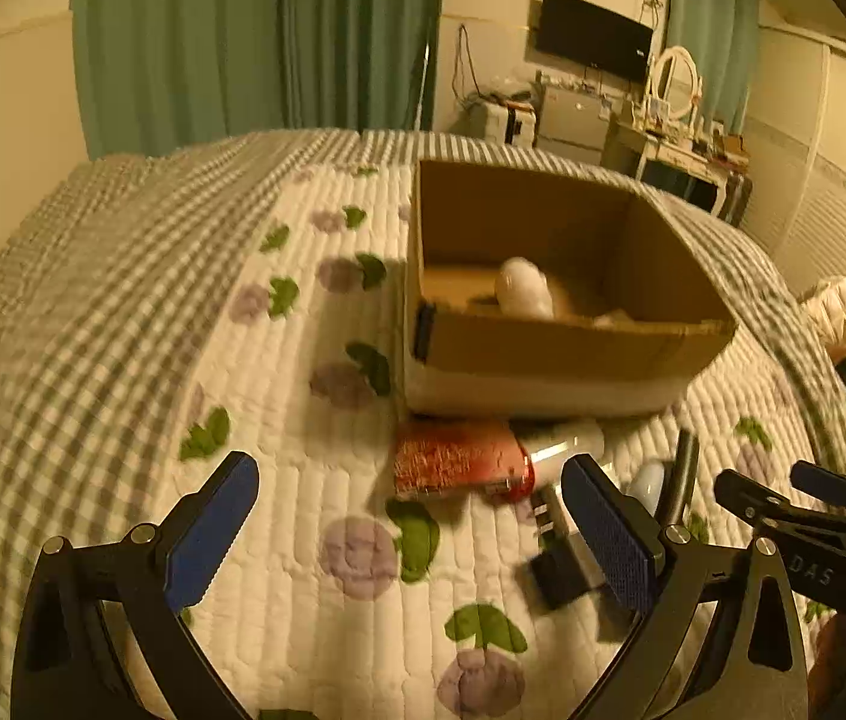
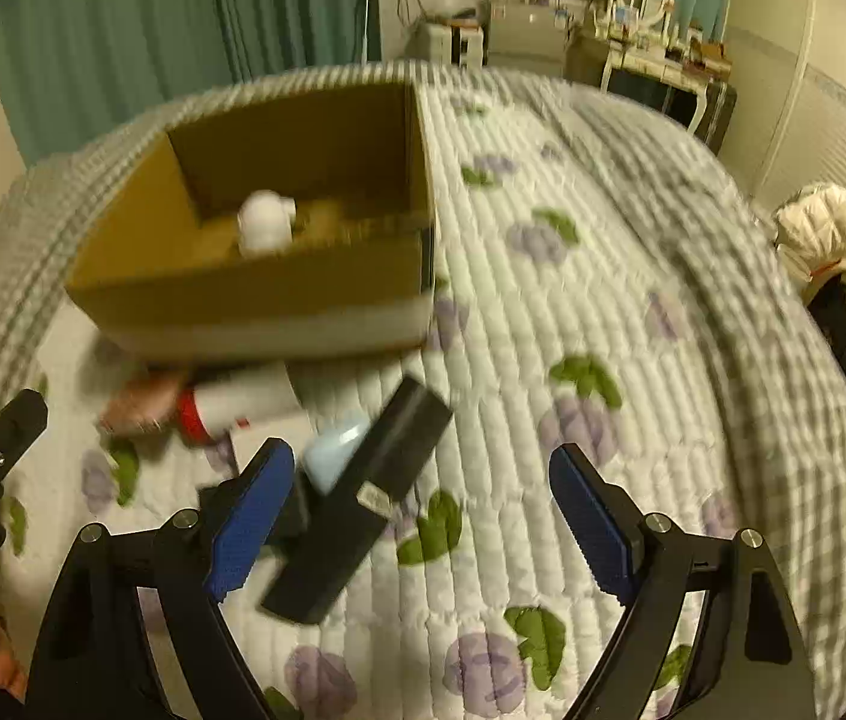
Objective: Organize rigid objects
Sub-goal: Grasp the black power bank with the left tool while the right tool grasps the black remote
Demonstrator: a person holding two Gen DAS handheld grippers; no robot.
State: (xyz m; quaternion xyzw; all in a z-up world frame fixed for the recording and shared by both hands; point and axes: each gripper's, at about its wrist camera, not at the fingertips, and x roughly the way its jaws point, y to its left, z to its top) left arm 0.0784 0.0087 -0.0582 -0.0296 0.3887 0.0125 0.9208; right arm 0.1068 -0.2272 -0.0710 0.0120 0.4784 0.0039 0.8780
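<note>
Both grippers tilt down over the quilt (image 1: 315,480), side by side: the left gripper (image 1: 411,516) stands wide with nothing between its fingers, and the right gripper (image 2: 423,516) is just as wide and empty, a black box (image 2: 357,504) lying beside its left finger. Beyond them the cardboard box (image 1: 543,354) sits open on the quilt with a white bottle (image 1: 522,288) inside, blurred. Against its near wall lie a red packet (image 1: 453,459) and a white tube (image 2: 243,405), with a pale blue thing (image 2: 333,456) near the black box
</note>
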